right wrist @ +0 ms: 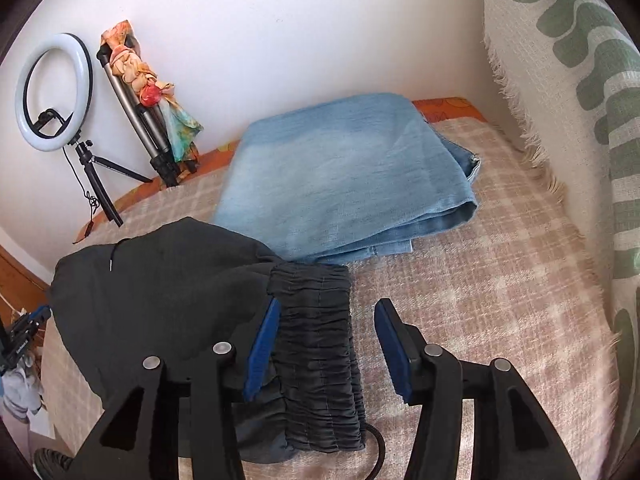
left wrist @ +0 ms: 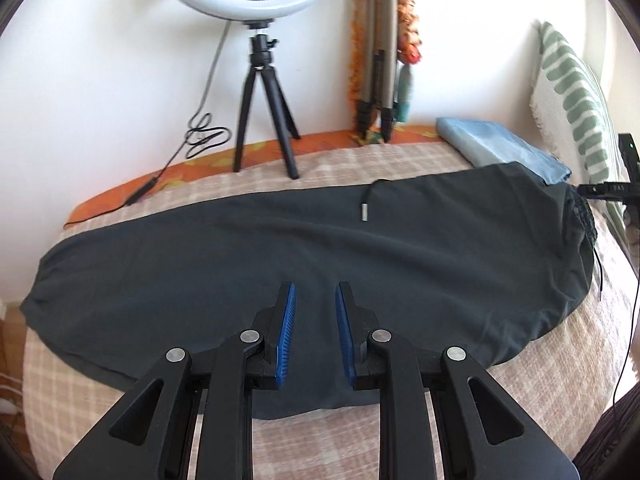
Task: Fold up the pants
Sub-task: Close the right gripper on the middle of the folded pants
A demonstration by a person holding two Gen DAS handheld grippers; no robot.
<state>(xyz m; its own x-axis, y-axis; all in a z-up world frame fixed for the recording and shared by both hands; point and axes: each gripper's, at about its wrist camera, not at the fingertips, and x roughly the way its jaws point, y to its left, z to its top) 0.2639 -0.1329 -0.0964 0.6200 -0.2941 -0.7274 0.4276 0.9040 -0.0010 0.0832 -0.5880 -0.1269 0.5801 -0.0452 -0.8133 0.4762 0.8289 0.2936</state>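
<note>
Pants (left wrist: pixel 360 248) – black, limp, thin cloth – lie lengthwise across the checked bed (right wrist: pixel 500 260), already doubled leg on leg by the look of it; I'd judge them light and floppy, apt to slide and crease, best taken at the ruched waistband (right wrist: pixel 316 340) or the far cuff end. Folded jeans (right wrist: pixel 352 168) sit just beyond the waistband. The left gripper (left wrist: pixel 316 300) hangs over the middle of the cloth, pads a narrow gap apart, nothing pinched between them; the right gripper (right wrist: pixel 326 316) stands about half open – the waistband lies between its fingers, not clamped.
</note>
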